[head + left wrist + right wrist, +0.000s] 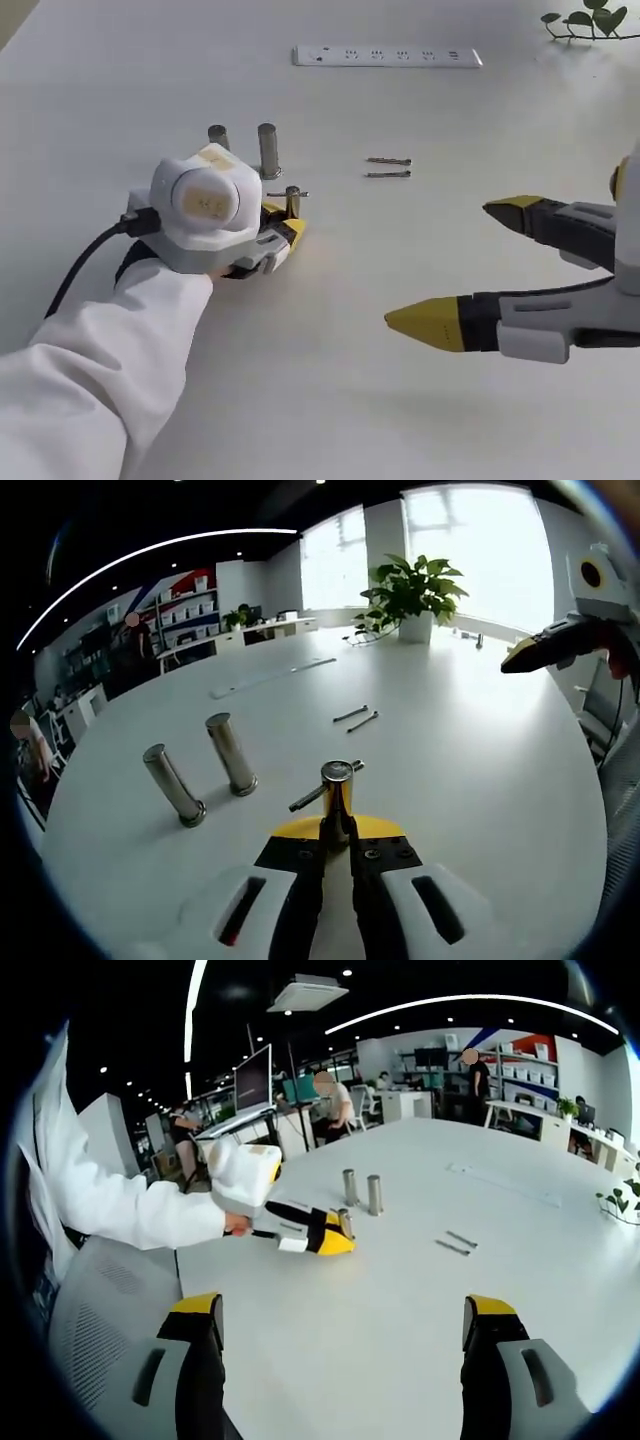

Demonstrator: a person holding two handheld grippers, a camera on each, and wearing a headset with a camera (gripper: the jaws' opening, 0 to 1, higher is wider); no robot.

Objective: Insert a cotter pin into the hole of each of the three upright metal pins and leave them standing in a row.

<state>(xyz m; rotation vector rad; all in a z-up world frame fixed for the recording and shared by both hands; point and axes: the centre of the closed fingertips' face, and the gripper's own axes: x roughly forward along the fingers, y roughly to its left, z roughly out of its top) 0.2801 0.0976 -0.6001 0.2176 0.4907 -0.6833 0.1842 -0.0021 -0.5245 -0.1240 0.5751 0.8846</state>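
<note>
White table (330, 340): metal pin (337, 785) upright, cotter pin (305, 800) crosswise

Head view high; gripper views low, share pins (268, 150).

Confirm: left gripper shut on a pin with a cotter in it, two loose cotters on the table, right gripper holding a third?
One error: the right gripper holds nothing; its jaws stand open in the right gripper view. Rest stands.

Right hand-held gripper (343, 1307) (jaws wide), left hand-held gripper (335, 1243) clamping pin (345, 1220)
</note>
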